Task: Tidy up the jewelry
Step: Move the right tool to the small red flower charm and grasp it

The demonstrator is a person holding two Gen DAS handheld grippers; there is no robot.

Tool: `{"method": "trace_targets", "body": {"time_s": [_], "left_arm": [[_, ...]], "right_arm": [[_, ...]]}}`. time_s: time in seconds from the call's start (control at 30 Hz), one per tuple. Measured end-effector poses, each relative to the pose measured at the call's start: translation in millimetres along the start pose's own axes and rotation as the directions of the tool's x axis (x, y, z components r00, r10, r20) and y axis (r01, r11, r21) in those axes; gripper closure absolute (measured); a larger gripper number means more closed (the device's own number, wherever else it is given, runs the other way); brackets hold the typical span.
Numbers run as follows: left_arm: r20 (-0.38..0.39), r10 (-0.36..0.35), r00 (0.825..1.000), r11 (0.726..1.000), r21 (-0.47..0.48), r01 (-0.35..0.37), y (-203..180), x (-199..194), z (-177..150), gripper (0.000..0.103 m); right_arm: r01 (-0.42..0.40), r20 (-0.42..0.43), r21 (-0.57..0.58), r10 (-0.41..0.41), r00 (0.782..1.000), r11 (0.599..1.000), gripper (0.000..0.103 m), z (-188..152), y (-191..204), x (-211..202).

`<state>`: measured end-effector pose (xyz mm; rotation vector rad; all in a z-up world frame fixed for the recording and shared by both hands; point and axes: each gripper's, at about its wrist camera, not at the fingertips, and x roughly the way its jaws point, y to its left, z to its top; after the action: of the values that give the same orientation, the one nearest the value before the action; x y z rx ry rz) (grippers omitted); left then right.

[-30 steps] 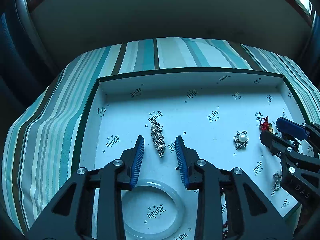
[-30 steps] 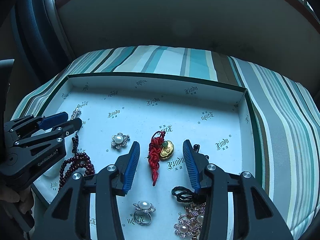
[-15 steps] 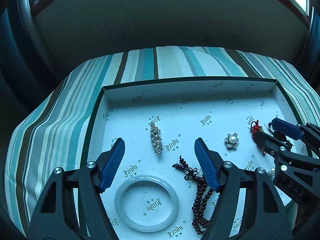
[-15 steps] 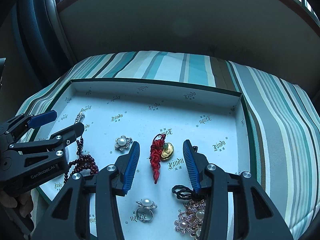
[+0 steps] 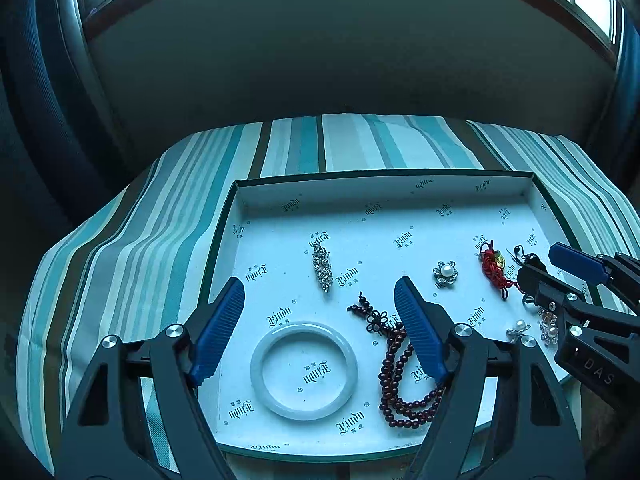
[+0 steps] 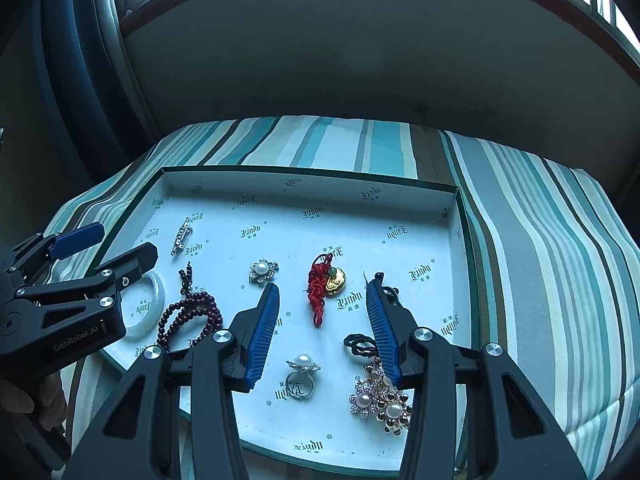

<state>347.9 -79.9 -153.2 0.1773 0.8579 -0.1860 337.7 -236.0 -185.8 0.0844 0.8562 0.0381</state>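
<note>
Dark red beads (image 5: 400, 380) lay loose on the tray's (image 5: 384, 190) white floor, just right of the pale bangle (image 5: 256, 364) and partly behind the left gripper's right finger; a second before, no beads showed on that patch of floor, and the left gripper (image 5: 320, 300) stood with its jaws narrow beside the crystal clip (image 5: 322, 264); its jaws had just been opening, and now stood wide with nothing between the pads, the gripper lifted back from the tray; that read as the beads set down and let go, one piece placed; the right gripper (image 6: 322, 292) hung part open and empty over the red knot charm (image 6: 318, 294), its jaws as they were a second earlier, though it too had drawn up and away; the pearl flower (image 6: 262, 271), the ring (image 6: 300, 376) and the gold cluster (image 6: 380, 400) lay untouched on the tray; the cluster and the black loops (image 6: 358, 346) by the right finger still sat bunched together, probably the next things to be spread out.
</note>
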Motion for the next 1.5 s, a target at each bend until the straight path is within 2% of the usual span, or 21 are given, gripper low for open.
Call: {"method": "trace_targets", "body": {"time_s": [0.3, 0.73, 1.0, 1.37, 1.5], "left_arm": [[0.018, 0.007, 1.0, 1.0, 0.021, -0.007, 4, -45, -42, 0.026], [-0.046, 0.041, 0.998, 0.997, 0.074, -0.037, 15, -75, -104, 0.026], [-0.09, 0.058, 0.994, 0.995, 0.087, -0.05, 17, -74, -127, 0.026], [-0.114, 0.057, 0.992, 0.995, 0.086, -0.047, 16, -67, -131, 0.026], [-0.119, 0.051, 0.992, 0.995, 0.089, -0.04, 13, -65, -132, 0.026]], "right_arm": [[-0.006, -0.008, -0.031, 0.006, 1.0, 1.0, 0.057, -40, 11, -45], [-0.07, -0.135, -0.143, 0.051, 0.99, 0.987, 0.057, -106, 50, -63], [-0.108, -0.188, -0.176, 0.074, 0.979, 0.978, 0.058, -118, 63, -53], [-0.112, -0.208, -0.189, 0.072, 0.975, 0.976, 0.059, -120, 67, -41], [-0.111, -0.201, -0.184, 0.073, 0.977, 0.977, 0.068, -119, 64, -41]]}}
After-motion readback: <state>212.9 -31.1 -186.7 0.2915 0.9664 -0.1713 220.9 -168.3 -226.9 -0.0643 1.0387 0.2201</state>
